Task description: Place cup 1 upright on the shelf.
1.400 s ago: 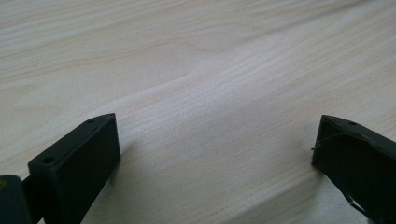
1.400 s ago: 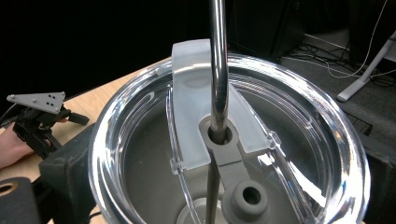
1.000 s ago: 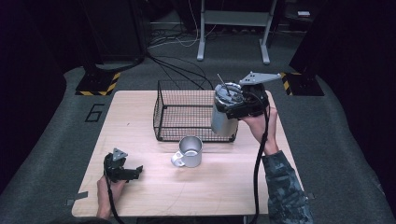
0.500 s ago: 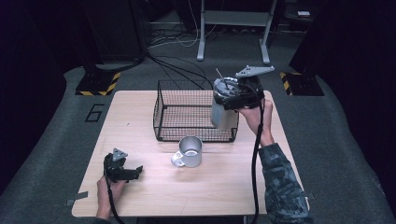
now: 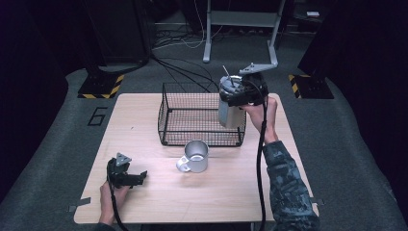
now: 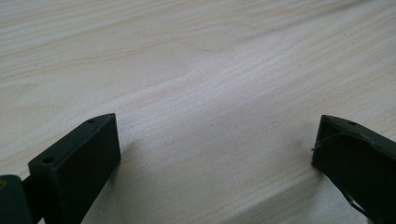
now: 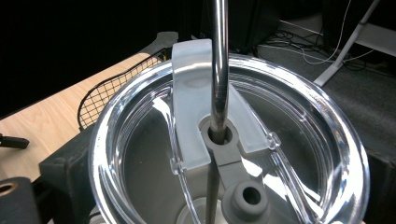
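The right gripper (image 5: 236, 99) has its fingers clamped on the tumbler (image 5: 231, 107), held upright in the air over the basket's (image 5: 202, 120) right end. A clear lid (image 7: 229, 154) with a metal straw (image 7: 217, 60) tops it. The left gripper (image 5: 126, 177) rests on the bench (image 5: 192, 192), fingers (image 6: 74, 163) spread wide, with bare wood between them. A mug (image 5: 195, 157) stands before the basket.

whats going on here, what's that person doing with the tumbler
A person's right gripper is shut on a steel tumbler with a clear lid and metal straw, holding it in the air over the right end of the wire basket. The left gripper rests open on the table. A metal mug stands in front of the basket.
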